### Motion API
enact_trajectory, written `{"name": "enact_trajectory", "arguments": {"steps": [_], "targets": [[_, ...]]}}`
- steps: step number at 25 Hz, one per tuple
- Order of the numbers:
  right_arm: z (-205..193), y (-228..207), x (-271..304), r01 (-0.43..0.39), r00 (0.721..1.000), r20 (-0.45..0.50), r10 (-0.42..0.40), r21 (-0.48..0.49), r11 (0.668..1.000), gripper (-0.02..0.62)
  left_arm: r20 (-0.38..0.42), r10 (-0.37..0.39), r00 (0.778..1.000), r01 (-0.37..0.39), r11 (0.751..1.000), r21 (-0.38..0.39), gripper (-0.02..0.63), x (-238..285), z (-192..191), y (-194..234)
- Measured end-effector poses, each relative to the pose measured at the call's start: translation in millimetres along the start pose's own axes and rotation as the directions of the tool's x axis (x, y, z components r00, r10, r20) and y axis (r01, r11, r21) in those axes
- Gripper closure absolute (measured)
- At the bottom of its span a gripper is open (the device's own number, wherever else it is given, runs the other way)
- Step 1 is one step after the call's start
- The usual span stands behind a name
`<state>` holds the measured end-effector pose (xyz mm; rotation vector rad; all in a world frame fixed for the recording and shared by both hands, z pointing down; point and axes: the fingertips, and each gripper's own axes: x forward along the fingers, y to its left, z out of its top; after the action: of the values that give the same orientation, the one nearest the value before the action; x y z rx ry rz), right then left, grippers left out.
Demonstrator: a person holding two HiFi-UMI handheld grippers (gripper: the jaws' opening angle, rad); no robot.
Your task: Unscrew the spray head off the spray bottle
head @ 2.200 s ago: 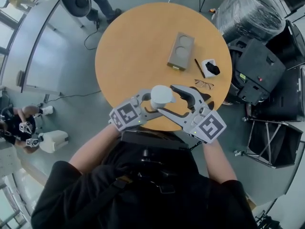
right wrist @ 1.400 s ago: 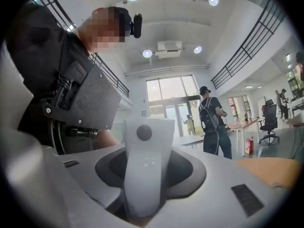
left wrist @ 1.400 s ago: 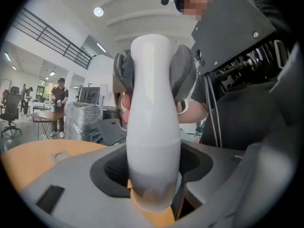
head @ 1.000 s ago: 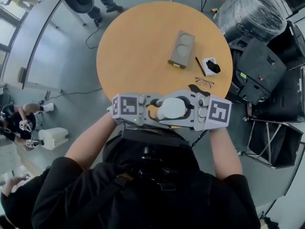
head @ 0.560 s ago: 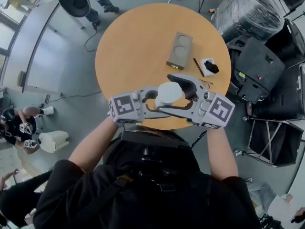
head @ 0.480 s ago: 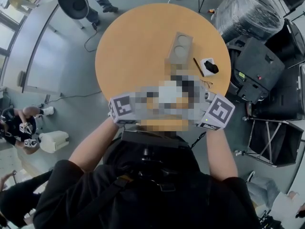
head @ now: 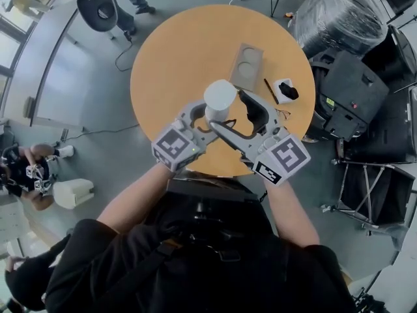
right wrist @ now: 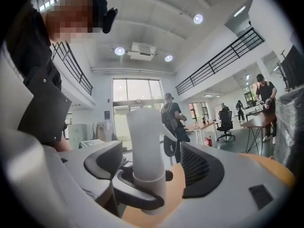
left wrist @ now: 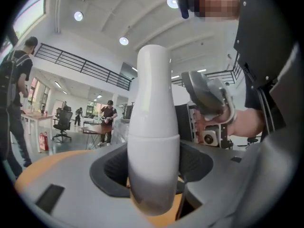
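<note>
A white spray bottle (head: 220, 100) is held up over the near part of the round wooden table (head: 176, 64). My left gripper (head: 212, 119) comes in from the lower left and is shut on the bottle's body (left wrist: 152, 127), with the dark pads pressed against both of its sides. My right gripper (head: 236, 117) reaches in from the lower right. Its jaws stand open around the spray head (right wrist: 145, 141), and table shows in the gap beside the right pad. In the right gripper view the left gripper's dark jaws wrap the bottle just under the collar.
A grey box with two round recesses (head: 245, 59), a pen (head: 271, 91), a small white and black object (head: 287, 90) and glasses (head: 281, 115) lie on the table's right part. Black cases (head: 355, 96) and a wrapped pallet (head: 339, 12) stand to the right. A chair (head: 98, 8) is at the far left.
The bottle and both grippers have moved from the table's near edge farther over the table. The right gripper's jaws, earlier closed on the bottle's top, now stand apart around it.
</note>
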<state>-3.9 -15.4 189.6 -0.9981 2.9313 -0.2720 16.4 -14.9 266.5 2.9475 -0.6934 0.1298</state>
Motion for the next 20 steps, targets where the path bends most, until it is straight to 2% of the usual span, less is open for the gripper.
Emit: {"name": "enact_trajectory", "arguments": {"steps": [2, 6, 8, 10, 12, 16, 20], "targets": [[-5.2, 3.9, 4.4, 0.006, 1.000, -0.027, -0.006, -0.011, 1.000, 0.246, -0.007, 0.049, 0.999, -0.049, 0.999, 0.005, 0.301, 4.1, -1.6, 5.2], [-9.9, 8.2, 15.1, 0.020, 0.998, -0.065, -0.021, -0.012, 1.000, 0.250, -0.014, 0.094, 0.995, -0.094, 0.996, 0.007, 0.301, 8.8, -1.5, 6.7], [-11.0, 5.6, 19.4, 0.042, 0.996, -0.079, -0.044, -0.029, 0.999, 0.253, -0.029, 0.101, 0.994, -0.100, 0.994, 0.033, 0.301, 9.6, -3.4, 5.3], [-13.9, 2.5, 20.9, 0.069, 0.993, -0.091, -0.072, -0.044, 0.997, 0.282, -0.043, 0.102, 0.994, -0.098, 0.992, 0.078, 0.301, 10.6, -5.8, -0.5], [-15.1, 1.2, 18.6, 0.090, 0.991, -0.092, -0.096, -0.064, 0.994, 0.353, -0.039, 0.092, 0.995, -0.088, 0.991, 0.100, 0.301, 11.4, -5.6, -7.6], [-14.2, 10.8, 14.1, 0.029, 0.996, -0.079, -0.036, -0.096, 0.995, 0.360, -0.038, 0.045, 0.998, -0.040, 0.993, 0.114, 0.301, 9.6, -6.3, -16.2], [-14.2, 18.7, 12.4, -0.060, 0.995, -0.080, 0.055, -0.066, 0.996, 0.374, -0.038, -0.039, 0.999, 0.043, 0.994, 0.105, 0.304, 4.8, -7.1, -23.2]]}}
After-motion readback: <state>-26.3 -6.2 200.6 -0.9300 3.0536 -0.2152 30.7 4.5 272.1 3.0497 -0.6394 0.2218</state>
